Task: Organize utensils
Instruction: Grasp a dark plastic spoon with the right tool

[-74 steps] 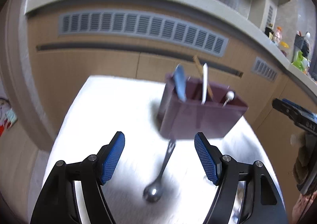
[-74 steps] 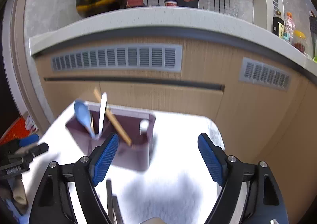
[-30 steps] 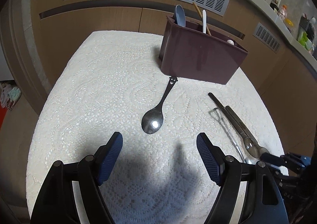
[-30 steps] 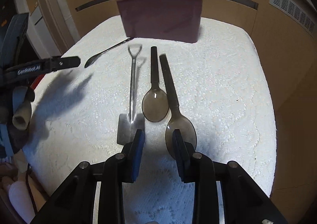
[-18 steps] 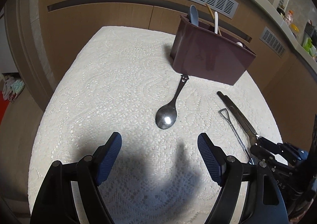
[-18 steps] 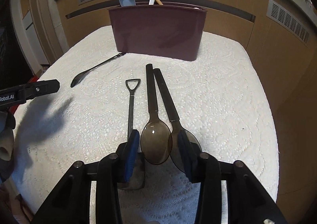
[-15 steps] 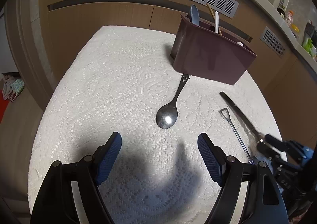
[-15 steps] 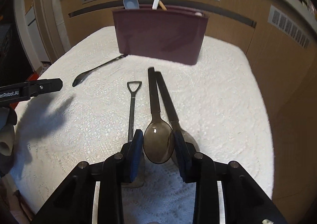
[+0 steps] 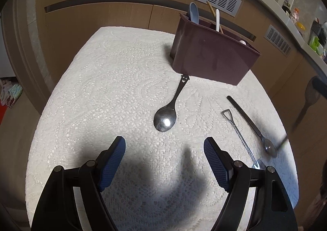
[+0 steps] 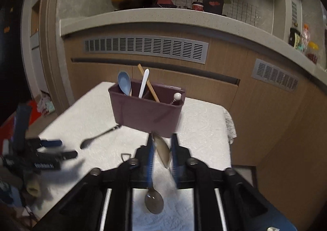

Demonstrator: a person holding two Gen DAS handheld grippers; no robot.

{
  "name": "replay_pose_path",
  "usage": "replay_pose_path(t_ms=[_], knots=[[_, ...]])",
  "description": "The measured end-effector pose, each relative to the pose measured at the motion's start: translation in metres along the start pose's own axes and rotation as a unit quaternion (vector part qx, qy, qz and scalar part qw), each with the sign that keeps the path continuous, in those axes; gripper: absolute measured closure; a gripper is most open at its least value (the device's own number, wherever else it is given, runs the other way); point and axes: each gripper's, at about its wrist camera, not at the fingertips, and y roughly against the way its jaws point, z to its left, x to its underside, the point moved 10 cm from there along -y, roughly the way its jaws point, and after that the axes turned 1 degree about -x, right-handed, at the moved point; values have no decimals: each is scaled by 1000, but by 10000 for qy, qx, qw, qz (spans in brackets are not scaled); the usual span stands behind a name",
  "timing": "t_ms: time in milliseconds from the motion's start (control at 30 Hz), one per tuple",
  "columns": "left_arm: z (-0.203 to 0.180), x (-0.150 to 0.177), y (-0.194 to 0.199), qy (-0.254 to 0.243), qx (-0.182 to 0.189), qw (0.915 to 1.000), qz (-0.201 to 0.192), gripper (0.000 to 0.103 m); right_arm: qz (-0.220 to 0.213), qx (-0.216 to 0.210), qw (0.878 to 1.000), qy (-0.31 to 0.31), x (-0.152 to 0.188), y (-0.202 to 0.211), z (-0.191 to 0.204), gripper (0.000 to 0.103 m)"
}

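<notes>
White lace cloth [image 9: 114,80] covered the table below wooden cabinets. At twelve o'clock stood a maroon plastic utensil caddy [image 10: 146,115] holding a pale blue spoon [image 10: 124,83]. The right gripper [image 10: 161,150], whose jaws had just been closing, clamped a translucent brown plastic spoon [image 10: 162,150] by its bowl. The left gripper [image 9: 164,161] hung spread and empty; a steel teaspoon [image 9: 166,117] lay at its twelve o'clock.

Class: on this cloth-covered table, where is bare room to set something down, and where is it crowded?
Bare cloth lies left of the metal spoon and brown caddy, toward the left edge. Crowded: the right side, with the shovel-handled utensil and dark spoon.
</notes>
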Motion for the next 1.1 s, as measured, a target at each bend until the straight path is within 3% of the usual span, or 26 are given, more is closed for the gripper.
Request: replay_pose_path(t_ms=[167,333,633,767,833,933,1100], knots=[[1,3,-7,0,-13,9999,121,24,148,-183,9996,-152,-5,-9,-3,93],[2,6,-11,47,-26,9998,191,24,448,-217,9987,-88,19,-21,-6,92],[-4,2,1,-108,-48,9999,55,24,1524,-27,9883,-68,95,-81,6,68],[-4,2,2,-117,-52,9999,55,24,1899,-7,9815,-247,112,-108,4,66],[-2,3,0,-98,-67,9999,90,24,1866,46,9819,-318,111,-114,2,63],[-3,6,-3,-108,-85,9998,158,24,1859,19,9821,-299,108,-112,2,73],[-11,7,-5,-189,-109,9995,227,24,1324,61,9903,-418,91,-83,-8,73]])
